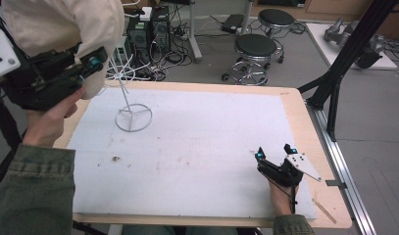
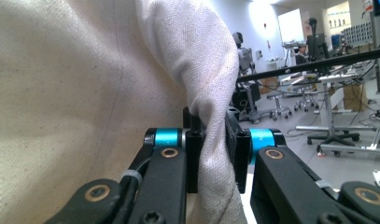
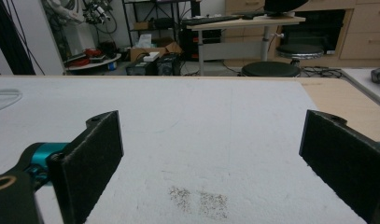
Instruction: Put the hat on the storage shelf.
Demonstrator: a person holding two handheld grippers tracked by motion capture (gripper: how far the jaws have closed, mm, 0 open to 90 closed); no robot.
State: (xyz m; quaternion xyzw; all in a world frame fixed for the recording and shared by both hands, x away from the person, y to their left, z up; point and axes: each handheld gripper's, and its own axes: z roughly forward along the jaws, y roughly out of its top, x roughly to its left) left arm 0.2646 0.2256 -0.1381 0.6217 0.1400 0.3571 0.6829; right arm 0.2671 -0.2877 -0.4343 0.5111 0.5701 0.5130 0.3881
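Gripping cream cloth [image 2: 85,93], left tool [image 2: 215,154] is raised; right tool [image 3: 211,158] gapes over white mat [image 3: 201,121].

Upper left of the high view, a cream cloth [image 1: 64,24] with a soft, matt weave; in the left gripper view its coarse threads bunch between the left gripper [image 2: 218,156], matt black plastic with glossy blue metal collars and brass-looking rivets. Centre frame, a white mat [image 1: 197,147], rough and grainy, lying on a smooth pale wood table [image 1: 305,122]. A thin white wire stand [image 1: 131,105], lightly shiny. Lower right, the right gripper [image 3: 211,154] shows fuzzy, matt black pads [image 3: 92,158].
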